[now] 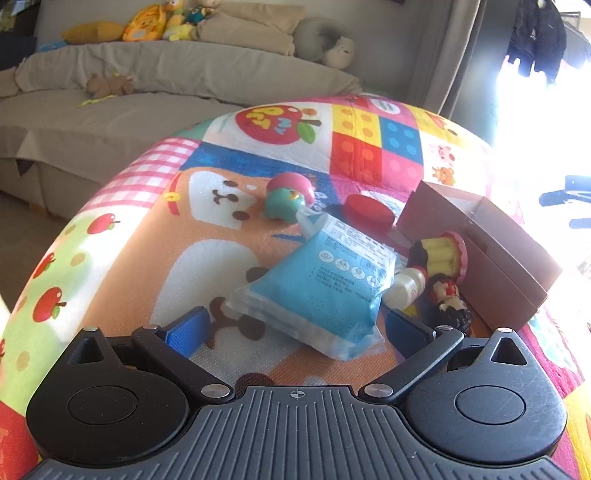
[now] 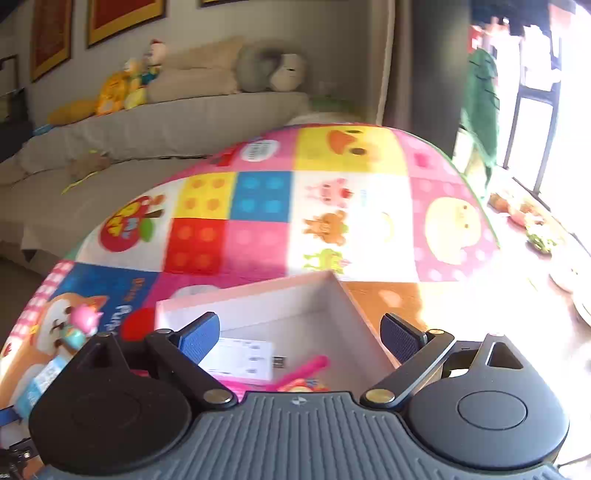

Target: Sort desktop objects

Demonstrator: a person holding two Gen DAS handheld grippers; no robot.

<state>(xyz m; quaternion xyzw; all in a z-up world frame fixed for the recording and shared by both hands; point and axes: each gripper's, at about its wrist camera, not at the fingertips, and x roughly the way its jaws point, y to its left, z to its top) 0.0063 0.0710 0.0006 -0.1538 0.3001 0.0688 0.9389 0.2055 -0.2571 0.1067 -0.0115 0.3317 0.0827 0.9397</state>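
On the colourful play mat (image 1: 155, 236) lies a blue plastic packet (image 1: 321, 288), its near corner between the wide-apart blue pads (image 1: 188, 336) of my left gripper (image 1: 297, 334), which is open and does not press on it. Around the packet are a teal and pink toy figure (image 1: 288, 197), a red lid (image 1: 367, 212), a small white bottle (image 1: 404, 286) and two dolls (image 1: 445, 273). To the right stands a brown cardboard box (image 1: 480, 251). My right gripper (image 2: 301, 336) hangs open and empty over the box (image 2: 332, 295), which holds a white card (image 2: 243, 356) and a pink pen (image 2: 303, 369).
A beige sofa (image 1: 147, 96) with plush toys (image 1: 147, 22) stands behind the table. The mat's round edge drops off at the left and far side. Dishes (image 2: 535, 229) sit on a bright surface at the right, near a glaring window (image 2: 569, 110).
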